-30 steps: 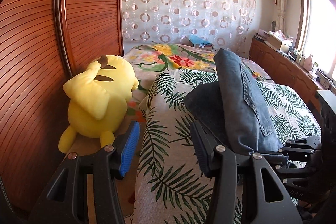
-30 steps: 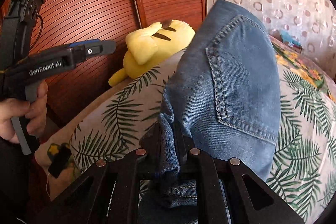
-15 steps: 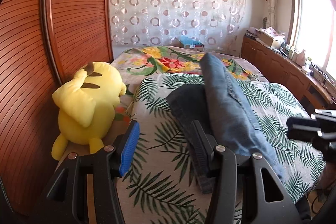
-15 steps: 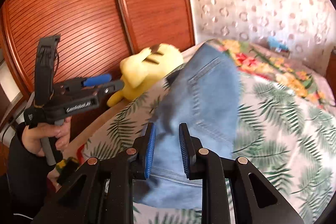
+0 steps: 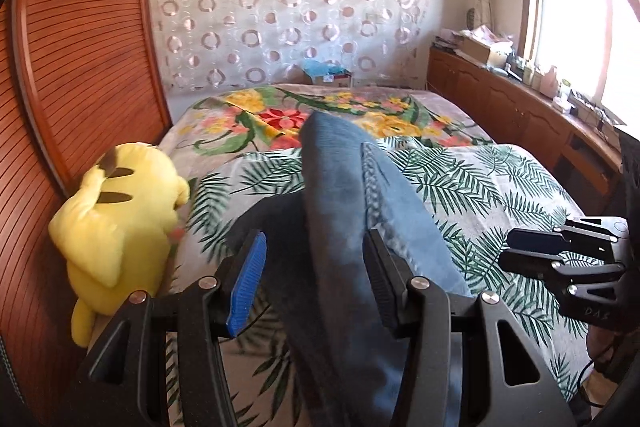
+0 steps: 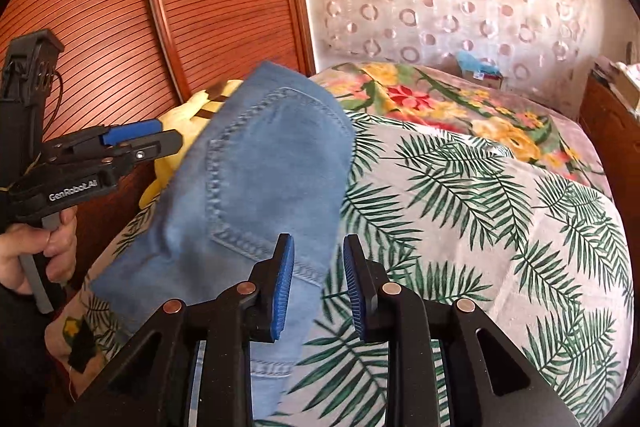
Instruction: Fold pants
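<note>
**Jeans folded into a stack on the bed, both grippers off the cloth — fold looks nearly done**

Left wrist view: left gripper jaws stand about half open, nothing clamped. The folded denim jeans lie on the palm-leaf bedspread, running straight ahead of the fingers; the near end passes under and between the two fingers, but whether the cloth brushes the pads is hard to tell. Upper layer is lighter blue with a seam line; a darker layer sticks out below it on the left finger's side. So at least one fold is in, layers not flush. Yellow plush toy sits well off to the left of the gripper, against the slatted wooden wardrobe door. Right gripper shows at the right edge, clear of the jeans, above the bedspread.

Right wrist view: right gripper jaws have just been opening, now parted a little, and nothing is between them; only bedspread shows through the gap. The jeans are ahead and to the left of the fingers, back pocket facing up, the near edge passing behind the left finger. The left gripper is held in a person's hand far left, beyond the jeans, also empty.

Judgement: the pants are released and resting as a folded bundle. Left to do, if anything: squaring the offset lower layer or one more fold to shorten it. Full length of the bundle is not visible, so cannot say for sure.
</note>
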Demonstrator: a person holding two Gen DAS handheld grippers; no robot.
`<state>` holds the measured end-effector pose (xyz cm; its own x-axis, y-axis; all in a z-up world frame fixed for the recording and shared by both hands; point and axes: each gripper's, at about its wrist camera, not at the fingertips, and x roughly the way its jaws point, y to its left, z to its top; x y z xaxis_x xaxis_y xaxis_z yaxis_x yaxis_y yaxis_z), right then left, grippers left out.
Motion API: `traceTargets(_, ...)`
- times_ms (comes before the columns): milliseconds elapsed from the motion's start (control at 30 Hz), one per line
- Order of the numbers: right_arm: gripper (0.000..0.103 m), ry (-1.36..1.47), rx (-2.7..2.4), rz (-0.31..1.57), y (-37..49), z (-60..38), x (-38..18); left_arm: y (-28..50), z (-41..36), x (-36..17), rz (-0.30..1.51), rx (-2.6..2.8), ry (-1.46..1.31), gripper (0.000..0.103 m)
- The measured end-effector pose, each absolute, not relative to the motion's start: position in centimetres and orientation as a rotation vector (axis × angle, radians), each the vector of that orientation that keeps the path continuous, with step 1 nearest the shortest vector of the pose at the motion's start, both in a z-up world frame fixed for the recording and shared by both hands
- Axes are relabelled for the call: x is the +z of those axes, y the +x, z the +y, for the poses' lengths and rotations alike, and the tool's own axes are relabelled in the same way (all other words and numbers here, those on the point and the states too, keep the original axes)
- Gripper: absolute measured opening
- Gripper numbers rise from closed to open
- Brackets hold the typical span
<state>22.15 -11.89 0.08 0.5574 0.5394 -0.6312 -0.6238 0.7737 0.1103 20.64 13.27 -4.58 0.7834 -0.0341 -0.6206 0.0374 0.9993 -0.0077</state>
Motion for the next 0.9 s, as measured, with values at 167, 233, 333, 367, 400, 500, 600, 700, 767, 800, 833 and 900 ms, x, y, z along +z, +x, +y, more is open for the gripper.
traceTargets(167, 0.031, -0.126, 0.699, 0.694, 22.4, -11.4, 0.0, 22.2, 12.7, -6.1, 0.715, -0.037, 0.032, 0.051)
traceTargets(233, 0.031, -0.130, 0.703, 0.693, 22.6, -11.4, -0.3, 22.3, 13.0, -6.7, 0.733, -0.027, 0.030, 0.051)
traceTargets(333, 0.032, -0.139, 0.714, 0.697, 23.0, -11.1, -0.8, 22.4, 13.2, -7.7, 0.761, -0.023, 0.023, 0.051)
traceTargets(367, 0.033, -0.141, 0.718, 0.697, 23.3, -11.1, -0.9, 22.4, 13.2, -8.0, 0.769, -0.019, 0.030, 0.051)
traceTargets(400, 0.035, -0.140, 0.725, 0.697, 23.6, -11.0, -1.1, 22.6, 13.3, -8.5, 0.780, -0.013, 0.040, 0.051)
traceTargets(500, 0.047, -0.141, 0.745, 0.700, 24.8, -10.5, -1.4, 22.8, 13.5, -9.6, 0.804, -0.005, 0.053, 0.052)
traceTargets(600, 0.050, -0.172, 0.749, 0.705, 26.5, -9.5, -1.9, 23.0, 14.1, -10.3, 0.811, -0.006, 0.047, 0.052)
traceTargets(700, 0.051, -0.206, 0.752, 0.710, 28.3, -8.4, -2.2, 23.1, 14.9, -10.8, 0.818, -0.010, 0.029, 0.052)
traceTargets(767, 0.051, -0.214, 0.767, 0.705, 29.5, -7.8, -2.2, 23.1, 15.4, -10.9, 0.822, -0.014, 0.015, 0.052)
traceTargets(800, 0.051, -0.216, 0.776, 0.701, 30.1, -7.6, -2.1, 23.0, 15.7, -10.8, 0.823, -0.017, 0.005, 0.052)
traceTargets(833, 0.051, -0.219, 0.782, 0.702, 30.8, -7.3, -2.2, 23.1, 16.0, -10.6, 0.821, -0.020, 0.001, 0.052)
traceTargets(900, 0.051, -0.216, 0.801, 0.716, 31.8, -6.7, -2.8, 23.0, 16.2, -9.8, 0.809, -0.009, 0.012, 0.052)
